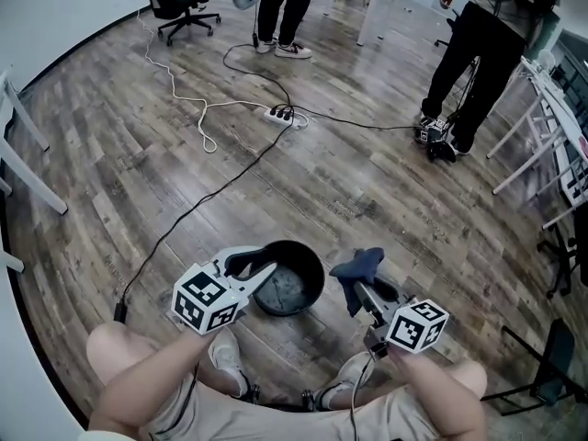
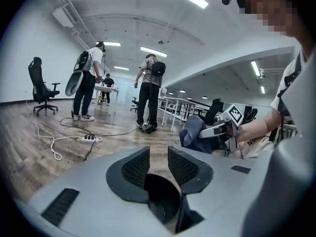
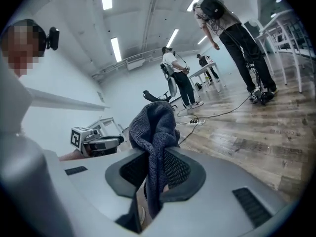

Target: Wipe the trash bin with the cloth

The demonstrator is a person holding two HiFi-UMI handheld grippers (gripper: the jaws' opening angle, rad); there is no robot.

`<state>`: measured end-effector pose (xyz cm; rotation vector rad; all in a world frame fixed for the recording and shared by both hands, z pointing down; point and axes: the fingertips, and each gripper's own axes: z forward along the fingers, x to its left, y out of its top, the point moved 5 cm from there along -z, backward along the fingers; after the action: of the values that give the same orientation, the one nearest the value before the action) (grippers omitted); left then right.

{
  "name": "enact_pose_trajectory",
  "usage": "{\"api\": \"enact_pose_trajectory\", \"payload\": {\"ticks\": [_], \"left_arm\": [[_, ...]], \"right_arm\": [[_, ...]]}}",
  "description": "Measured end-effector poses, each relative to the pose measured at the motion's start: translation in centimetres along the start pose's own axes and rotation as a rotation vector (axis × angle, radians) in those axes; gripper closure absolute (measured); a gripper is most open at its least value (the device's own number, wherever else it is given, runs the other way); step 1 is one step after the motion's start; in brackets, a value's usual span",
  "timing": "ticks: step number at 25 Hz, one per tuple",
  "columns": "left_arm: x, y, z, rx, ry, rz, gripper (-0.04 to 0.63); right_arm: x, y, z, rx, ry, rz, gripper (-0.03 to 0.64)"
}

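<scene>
The black trash bin [image 1: 312, 269] sits low in the middle of the head view, on the wood floor [image 1: 367, 182] just in front of the person's shoes [image 1: 227, 356]. Its mouth faces up and its grey bottom shows.

The left gripper [image 1: 262, 262] reaches in from the lower left and lies across the bin's left rim. 1 finger looks to be outside the wall and 1 over the opening. In the left gripper view its tongs are spread, with a clear gap between the ribbed pads. Floor shows between the tips and the bin's dark inside shows lower down. I see no pad pressing on the rim.

The right gripper [image 1: 365, 294] is just to the right of the bin and apart from it. Its tongs are pinched on the cloth [image 1: 360, 265], a dark blue-grey knit. The cloth bunches above the pads and hangs down between them in the right gripper view.

Each gripper carries its marker cube, 1 at lower left [image 1: 207, 299] and 1 at lower right [image 1: 418, 324].

Further up the frame, a white power strip [image 1: 280, 113] lies on the boards with cables trailing from it. 2 people stand near the top edge, 1 at centre [image 1: 280, 12] and 1 at upper right [image 1: 478, 53]. An office chair [image 1: 179, 3] stands at upper left.
</scene>
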<state>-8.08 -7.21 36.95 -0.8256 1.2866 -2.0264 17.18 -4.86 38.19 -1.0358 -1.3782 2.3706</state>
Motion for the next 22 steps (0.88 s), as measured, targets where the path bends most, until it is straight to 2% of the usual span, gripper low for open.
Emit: {"api": "enact_pose_trajectory", "payload": {"ticks": [3,7,11,22], "left_arm": [[-0.5,-0.3,0.4,0.021,-0.006,0.022,0.472],[-0.3,-1.0,0.8,0.046,-0.019,-0.016,0.476],[0.0,-1.8,1.3,0.074,-0.022,-0.037,0.476],[-0.6,-2.3,1.7,0.096,-0.040,-0.051,0.476]], "right_arm": [[0.7,-0.4,0.3,0.035,0.006,-0.092,0.552],[1.6,-0.7,0.7,0.046,0.038,-0.077,0.554],[2.0,-0.9,1.0,0.062,0.033,-0.122,0.554],[1.8,-1.6,1.3,0.084,0.030,-0.075,0.554]]}}
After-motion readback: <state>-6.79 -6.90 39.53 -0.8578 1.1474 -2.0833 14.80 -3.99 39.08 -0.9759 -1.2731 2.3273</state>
